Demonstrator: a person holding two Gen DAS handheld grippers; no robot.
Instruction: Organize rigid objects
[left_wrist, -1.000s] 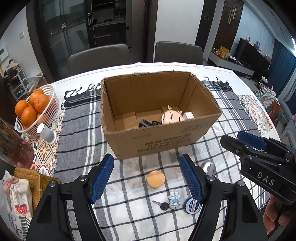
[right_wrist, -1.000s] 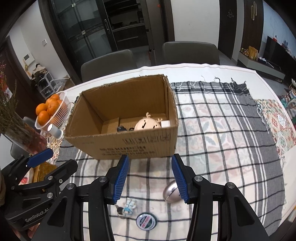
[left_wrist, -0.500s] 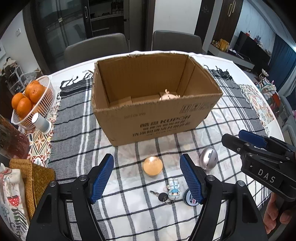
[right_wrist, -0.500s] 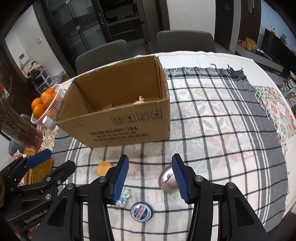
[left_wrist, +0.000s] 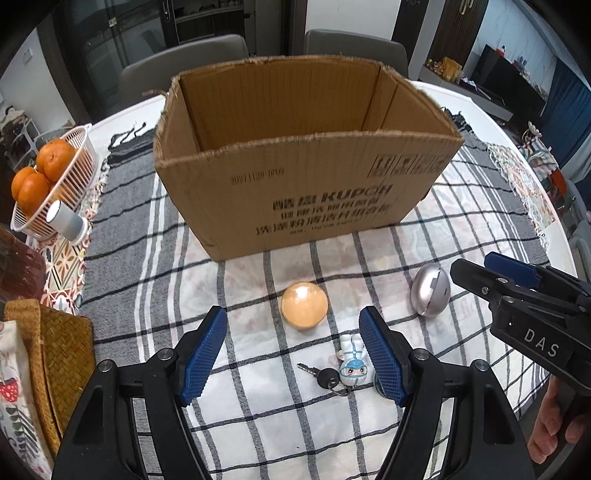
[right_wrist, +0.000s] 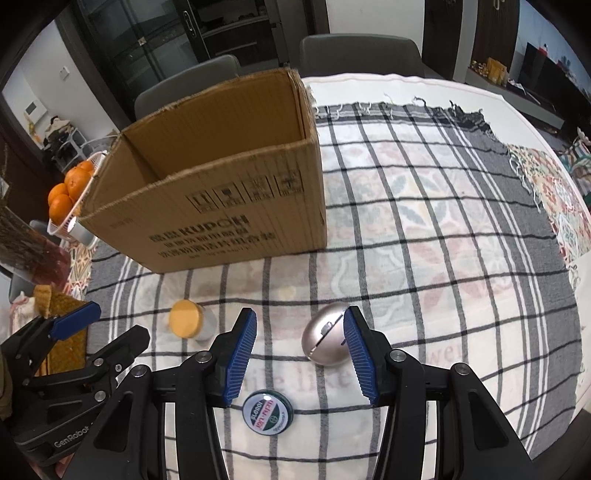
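The silver egg (right_wrist: 327, 334) is lying on the checked cloth (right_wrist: 424, 258) just inside your right gripper (right_wrist: 301, 356), close against the inner face of its right finger, though whether they are touching is not clear. You are holding that gripper's blue pads (right_wrist: 240, 356) wide apart, gripping nothing. The round tin (right_wrist: 267, 410) is sitting below the egg, between the gripper's arms and nearer to you. Ahead of your left gripper (left_wrist: 291, 350), also spread open and empty, the orange-lidded jar (left_wrist: 304, 305) is resting just beyond the fingertips. The little figure (left_wrist: 352, 363) and its key (left_wrist: 323, 374) are lying between the fingers, close to the right one. The box (left_wrist: 295, 177) is standing open-topped beyond both grippers, well apart from the small things, its printed side facing you. Off to the far left of your left gripper, a white basket (left_wrist: 79, 147) is holding oranges (left_wrist: 40, 173), with a grey cylinder (left_wrist: 66, 221) leaning at its foot.
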